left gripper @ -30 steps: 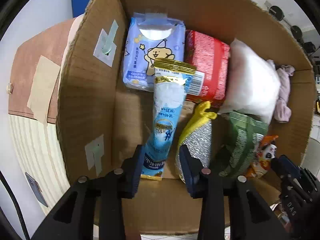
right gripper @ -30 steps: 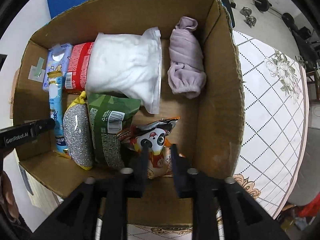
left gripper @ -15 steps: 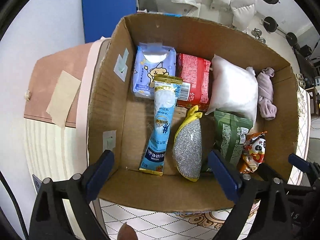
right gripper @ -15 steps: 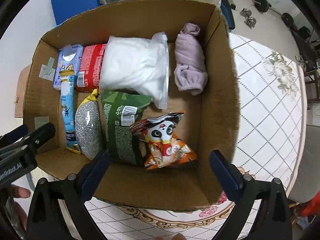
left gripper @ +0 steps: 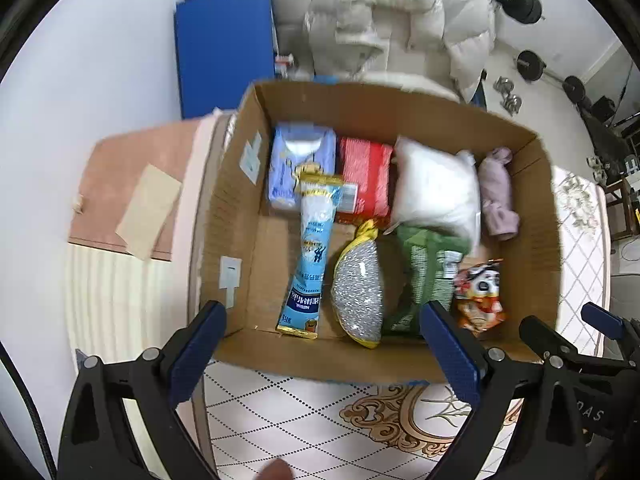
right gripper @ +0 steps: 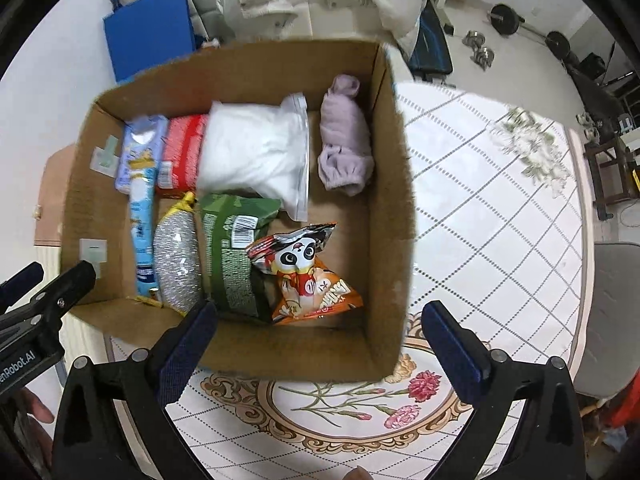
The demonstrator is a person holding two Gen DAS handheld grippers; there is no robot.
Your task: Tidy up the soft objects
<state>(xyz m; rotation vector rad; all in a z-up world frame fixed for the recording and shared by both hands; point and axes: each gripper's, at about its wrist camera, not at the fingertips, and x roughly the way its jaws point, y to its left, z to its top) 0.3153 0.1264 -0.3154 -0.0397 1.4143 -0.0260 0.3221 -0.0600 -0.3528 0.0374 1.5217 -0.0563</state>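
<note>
A cardboard box [left gripper: 224,216] [right gripper: 396,216] sits on the table and holds soft packs: a blue tissue pack [left gripper: 302,164], a red pack [left gripper: 366,176], a white bag [left gripper: 436,188] [right gripper: 252,152], a purple cloth roll [left gripper: 498,196] [right gripper: 346,148], a long blue sachet [left gripper: 314,256] [right gripper: 142,216], a silver scrubber [left gripper: 358,292] [right gripper: 176,256], a green bag [left gripper: 428,276] [right gripper: 230,256] and an orange panda snack bag [left gripper: 480,292] [right gripper: 308,272]. My left gripper [left gripper: 324,332] is open and empty above the box's near edge. My right gripper [right gripper: 320,328] is open and empty there too.
The table has a white patterned cloth [right gripper: 488,216]. A pink cabinet top [left gripper: 132,184] lies left of the box. A blue mat [left gripper: 224,48], a white puffy jacket [left gripper: 400,20] and dumbbells [right gripper: 480,54] lie behind. A grey chair [right gripper: 616,300] stands at right.
Both grippers opened, let go of the sachet and the panda bag, and pulled up and back out of the box. The box now looks smaller and farther in both views.
</note>
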